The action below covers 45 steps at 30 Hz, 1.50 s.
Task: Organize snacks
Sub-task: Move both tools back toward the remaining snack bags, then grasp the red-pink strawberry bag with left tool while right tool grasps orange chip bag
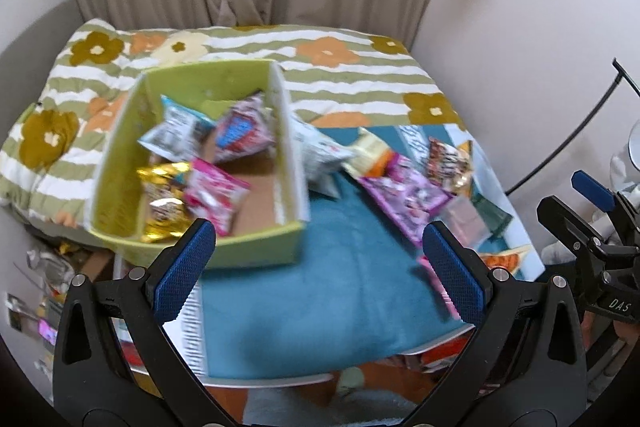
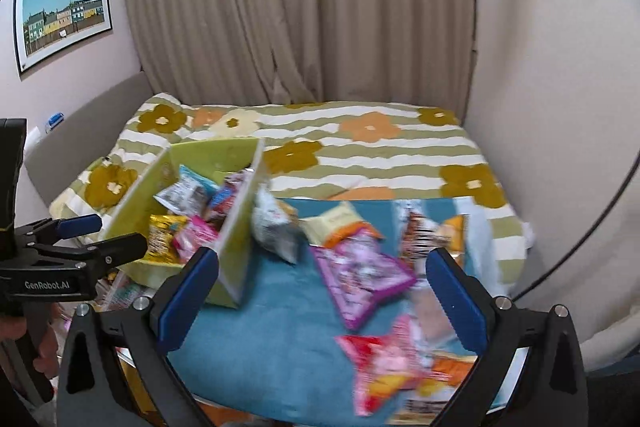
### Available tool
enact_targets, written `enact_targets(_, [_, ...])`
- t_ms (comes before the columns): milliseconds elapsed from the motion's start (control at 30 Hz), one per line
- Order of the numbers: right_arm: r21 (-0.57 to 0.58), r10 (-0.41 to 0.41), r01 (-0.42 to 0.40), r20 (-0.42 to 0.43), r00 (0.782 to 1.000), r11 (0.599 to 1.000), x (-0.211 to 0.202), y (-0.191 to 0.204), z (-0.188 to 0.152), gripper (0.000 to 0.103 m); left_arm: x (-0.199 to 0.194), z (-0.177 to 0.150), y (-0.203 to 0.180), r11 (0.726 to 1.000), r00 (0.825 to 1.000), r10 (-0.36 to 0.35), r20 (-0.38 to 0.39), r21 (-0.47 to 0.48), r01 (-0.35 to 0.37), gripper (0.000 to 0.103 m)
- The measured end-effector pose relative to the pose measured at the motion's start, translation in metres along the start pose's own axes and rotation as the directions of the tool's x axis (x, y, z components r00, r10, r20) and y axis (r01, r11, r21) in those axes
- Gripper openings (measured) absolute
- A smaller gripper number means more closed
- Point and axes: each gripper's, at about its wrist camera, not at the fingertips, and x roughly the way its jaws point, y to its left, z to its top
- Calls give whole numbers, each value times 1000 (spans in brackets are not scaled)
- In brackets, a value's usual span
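Four or so packets already lie in the green box (image 1: 192, 163), which sits ahead and to the left of the left tongs (image 1: 320, 267): a gold packet (image 1: 164, 199) and a pink packet (image 1: 212, 191) nearest them, a silver-and-blue packet (image 1: 176, 131) and a red-and-white packet (image 1: 240, 131) farther in, with bare cardboard floor showing beside them. By my reckoning the sorting is under halfway, since at least as many snacks are still loose on the teal towel (image 1: 320, 307). A white packet (image 2: 276, 231) leans against the outside of the box wall, ahead of the right tongs (image 2: 320, 299) and slightly left; a cream-and-orange packet (image 2: 340, 227) lies just past it, a purple packet (image 2: 360, 279) sits straight ahead between the fingers' line of sight, a dark striped packet (image 2: 420, 235) lies beyond on the right, and a red-and-pink packet (image 2: 380, 359) lies closest, just below the right tongs. Both views are motion-blurred, so exact counts and labels cannot be made out. Both tongs are spread wide and carry nothing; neither touches a packet or the box. The towel covers a low white-edged table, and beyond it is a bed with a flowered striped quilt (image 2: 360, 155), beige curtains (image 2: 300, 7) behind it, and a framed picture (image 2: 64, 15) on the wall far to the left of the right tongs.
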Motion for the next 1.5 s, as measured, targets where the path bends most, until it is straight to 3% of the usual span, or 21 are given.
enact_targets(300, [29,-41,44,-90,995,999,1,-79,-47,103,46,-27,-87,993,996,-87,-36,82,90,103])
enact_targets(500, [89,-48,64,-171,984,994,24,-120,-84,103,108,-46,-127,980,982,-135,-135,130,153,103])
enact_targets(733, [179,-9,56,-253,967,982,58,-155,-125,103,177,-71,-136,979,944,-199,-264,-2,206,102])
enact_targets(833, [201,18,40,-277,961,979,69,-161,-138,103,197,-78,-138,970,923,-244,-297,-72,234,102])
enact_targets(1000, [239,66,11,-310,948,971,88,-167,-155,103,220,-85,-145,959,900,-282,-332,-111,259,102])
enact_targets(1200, [247,104,-22,-324,940,969,98,-170,-161,103,236,-96,-152,946,868,-322,-379,-152,285,80])
enact_targets(1267, [247,114,-33,-324,939,968,99,-169,-161,103,238,-99,-152,936,853,-351,-386,-173,307,66])
enact_targets(1500, [222,149,-74,-345,927,972,102,-165,-163,103,232,-97,-154,945,865,-327,-381,-152,291,61])
